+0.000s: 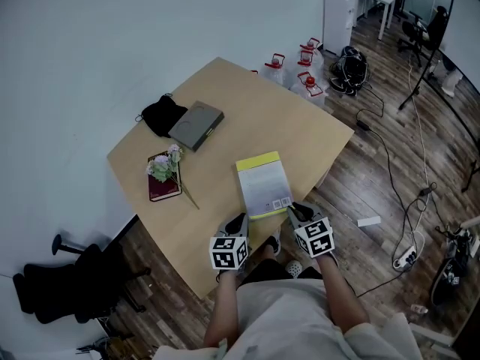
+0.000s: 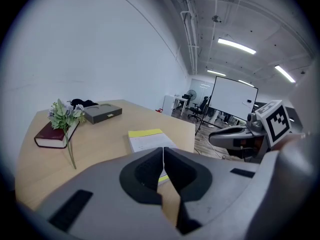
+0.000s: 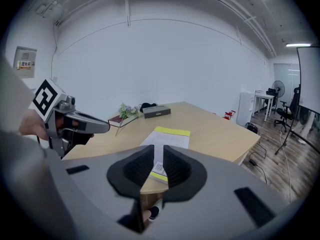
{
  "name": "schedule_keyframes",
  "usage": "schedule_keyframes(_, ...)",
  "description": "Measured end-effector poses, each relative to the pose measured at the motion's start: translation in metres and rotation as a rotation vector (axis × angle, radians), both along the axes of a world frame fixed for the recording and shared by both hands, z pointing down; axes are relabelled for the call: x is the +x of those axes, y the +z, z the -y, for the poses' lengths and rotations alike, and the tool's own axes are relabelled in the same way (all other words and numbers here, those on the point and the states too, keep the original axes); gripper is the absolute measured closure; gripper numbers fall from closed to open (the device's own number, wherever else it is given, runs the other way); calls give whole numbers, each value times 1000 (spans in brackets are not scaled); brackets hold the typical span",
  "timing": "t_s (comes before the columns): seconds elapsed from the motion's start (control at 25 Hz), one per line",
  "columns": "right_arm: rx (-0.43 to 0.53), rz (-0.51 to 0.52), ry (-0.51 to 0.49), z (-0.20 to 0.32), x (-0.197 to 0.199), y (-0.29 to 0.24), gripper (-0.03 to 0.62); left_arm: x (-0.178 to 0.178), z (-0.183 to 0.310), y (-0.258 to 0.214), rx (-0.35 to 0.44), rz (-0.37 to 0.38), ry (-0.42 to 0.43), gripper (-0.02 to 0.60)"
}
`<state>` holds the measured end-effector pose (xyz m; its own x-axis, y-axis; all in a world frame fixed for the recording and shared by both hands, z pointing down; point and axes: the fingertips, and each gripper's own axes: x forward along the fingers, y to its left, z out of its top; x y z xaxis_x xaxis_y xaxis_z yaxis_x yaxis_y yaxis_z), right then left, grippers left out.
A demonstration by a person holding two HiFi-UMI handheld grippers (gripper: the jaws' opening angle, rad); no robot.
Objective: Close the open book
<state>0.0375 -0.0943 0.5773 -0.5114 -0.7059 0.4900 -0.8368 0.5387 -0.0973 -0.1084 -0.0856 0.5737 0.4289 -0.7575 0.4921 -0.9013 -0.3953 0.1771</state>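
Yellow strip at its far end, pale cover up: the book (image 1: pixel 263 184) lies flat and closed on the worktop (image 1: pixel 225 103), hard by the near edge, just ahead of me. Left gripper (image 2: pixel 163 153) jaws pressed together, empty. Right gripper (image 3: pixel 159 154) jaws a slit apart, empty. Bare wood on both sides.

Lost most of the near end of the book (image 2: pixel 145 139) behind the left tool (image 2: pixel 163 153); lost part of the same end behind the right tool (image 3: pixel 159 156) in its own view. Could not read the cover print, too small. Could not identify the black heap (image 1: pixel 163 115) past the grey box (image 1: pixel 196 124).
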Motion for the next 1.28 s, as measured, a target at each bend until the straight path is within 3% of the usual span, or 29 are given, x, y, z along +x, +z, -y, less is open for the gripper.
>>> schedule_keyframes(0.28,-3,10,9,3,1,1,579,3,3,1,-4,6,11,558)
schedule_keyframes(1.28,-6,50,-12,-3,2,1,585,12,-6,2,-16,40,33,558)
